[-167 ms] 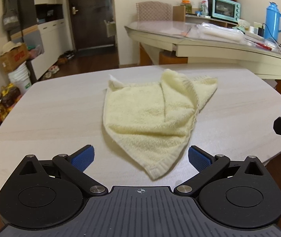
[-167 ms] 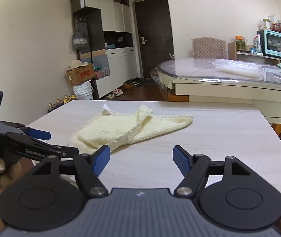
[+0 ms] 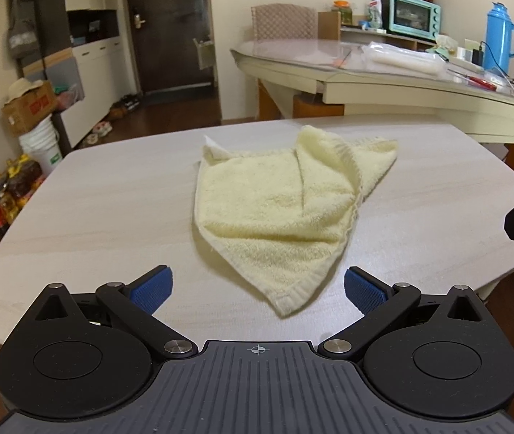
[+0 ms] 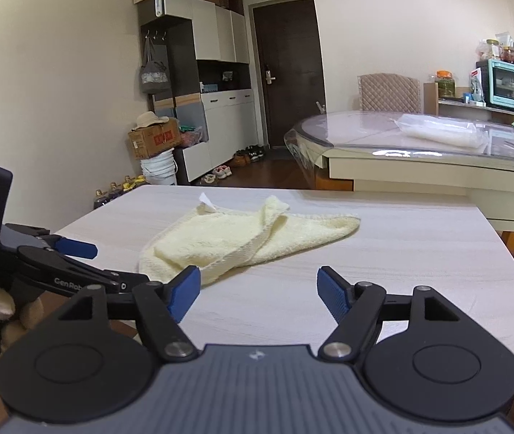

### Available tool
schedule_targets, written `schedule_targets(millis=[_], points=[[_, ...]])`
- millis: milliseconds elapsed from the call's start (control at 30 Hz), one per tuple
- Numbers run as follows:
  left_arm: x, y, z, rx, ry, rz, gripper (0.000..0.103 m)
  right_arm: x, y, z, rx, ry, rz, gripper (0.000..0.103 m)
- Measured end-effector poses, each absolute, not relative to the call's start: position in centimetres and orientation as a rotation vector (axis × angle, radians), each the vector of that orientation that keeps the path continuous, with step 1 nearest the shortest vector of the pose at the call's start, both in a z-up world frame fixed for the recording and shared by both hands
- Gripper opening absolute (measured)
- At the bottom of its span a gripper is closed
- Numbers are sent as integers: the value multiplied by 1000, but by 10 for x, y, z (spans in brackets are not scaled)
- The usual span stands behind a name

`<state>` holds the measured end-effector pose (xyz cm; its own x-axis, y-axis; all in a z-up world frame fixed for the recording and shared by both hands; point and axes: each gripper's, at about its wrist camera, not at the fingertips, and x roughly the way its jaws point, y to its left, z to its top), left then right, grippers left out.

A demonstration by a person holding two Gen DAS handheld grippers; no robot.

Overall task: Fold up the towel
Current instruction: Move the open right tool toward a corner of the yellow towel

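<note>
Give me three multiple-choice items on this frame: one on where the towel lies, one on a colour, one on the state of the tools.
1. Where does the crumpled pale yellow terry towel lie?
A. On the pale wood-grain table
B. On the floor
C. Over the chair

2. What colour are the tools' finger pads?
A. Red
B. Blue
C. Green

3. How do the left tool and right tool stand?
A. Both open, holding nothing
B. Both shut on the towel
C. One open, one shut

Key: 1 A, the towel rests flat on the tabletop; 2 B, ribbed blue pads show in both views; 3 A, each tool's fingers are spread apart, clear of the cloth.
</note>
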<state>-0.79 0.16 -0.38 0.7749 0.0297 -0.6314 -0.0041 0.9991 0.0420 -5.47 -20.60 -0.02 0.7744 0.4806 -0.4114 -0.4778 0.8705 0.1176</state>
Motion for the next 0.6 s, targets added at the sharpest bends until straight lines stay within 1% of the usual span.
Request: schedule_targets(millis=[167,333,600], points=[[-15,3,-7,29,664,18,103,-56,-204,-1,7,436,527,77],[-21,-3,7,51,674,20,103,-56,-203,-1,7,425,535,77],[-16,-4,4,55,687,14,103,-62,-206,-3,11,436,539,77]])
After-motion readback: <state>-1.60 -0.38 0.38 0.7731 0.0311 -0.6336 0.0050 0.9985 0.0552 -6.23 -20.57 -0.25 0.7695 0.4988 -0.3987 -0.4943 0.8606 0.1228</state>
